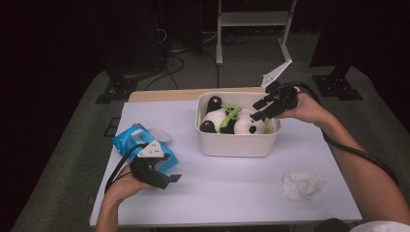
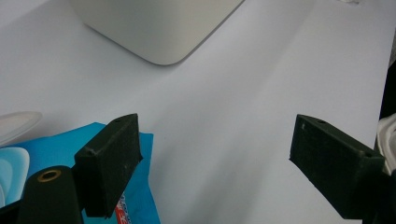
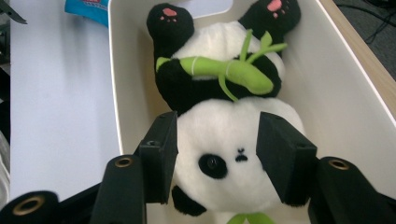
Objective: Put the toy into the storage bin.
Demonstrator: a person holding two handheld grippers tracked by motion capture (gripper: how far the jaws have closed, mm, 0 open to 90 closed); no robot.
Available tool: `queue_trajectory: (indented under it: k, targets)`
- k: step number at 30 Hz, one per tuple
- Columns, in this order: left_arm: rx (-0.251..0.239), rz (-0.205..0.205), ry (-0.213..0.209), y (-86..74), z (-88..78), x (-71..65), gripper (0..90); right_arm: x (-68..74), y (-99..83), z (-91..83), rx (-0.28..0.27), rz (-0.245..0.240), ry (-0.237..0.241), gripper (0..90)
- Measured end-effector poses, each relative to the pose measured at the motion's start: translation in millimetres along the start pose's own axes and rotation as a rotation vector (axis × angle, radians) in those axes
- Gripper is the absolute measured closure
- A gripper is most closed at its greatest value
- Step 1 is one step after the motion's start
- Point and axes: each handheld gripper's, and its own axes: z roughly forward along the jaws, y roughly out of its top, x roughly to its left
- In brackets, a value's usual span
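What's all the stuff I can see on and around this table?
Panda plush: one, black and white with a green bamboo sprig, lying in the bin.
Bin: one, cream, at the back middle of the table.
Tissue pack: one, blue, at the left of the table.
Crumpled tissue: one, white, front right of the table.
Table: one, white top.
Metal stand: one, pale, on the floor behind the table.
Left hand-held gripper: one, black, open, beside the tissue pack.
Right hand-held gripper: one, black, open, its pads either side of the panda's head.
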Motion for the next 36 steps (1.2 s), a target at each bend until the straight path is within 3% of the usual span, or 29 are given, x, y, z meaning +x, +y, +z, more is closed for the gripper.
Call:
queue_trajectory:
  k: [17, 36]
  targets:
    - [0.001, -0.006, -0.009, 0.1, 5.4, 0.9, 15.2, 5.2, -37.2, -22.6, -0.038, 0.057, -0.03, 44.4]
    - [0.008, -0.002, -0.017, -0.4, 7.7, 0.2, 15.2, 11.0, -80.7, -34.3, -0.067, 0.123, -0.04, 42.2]
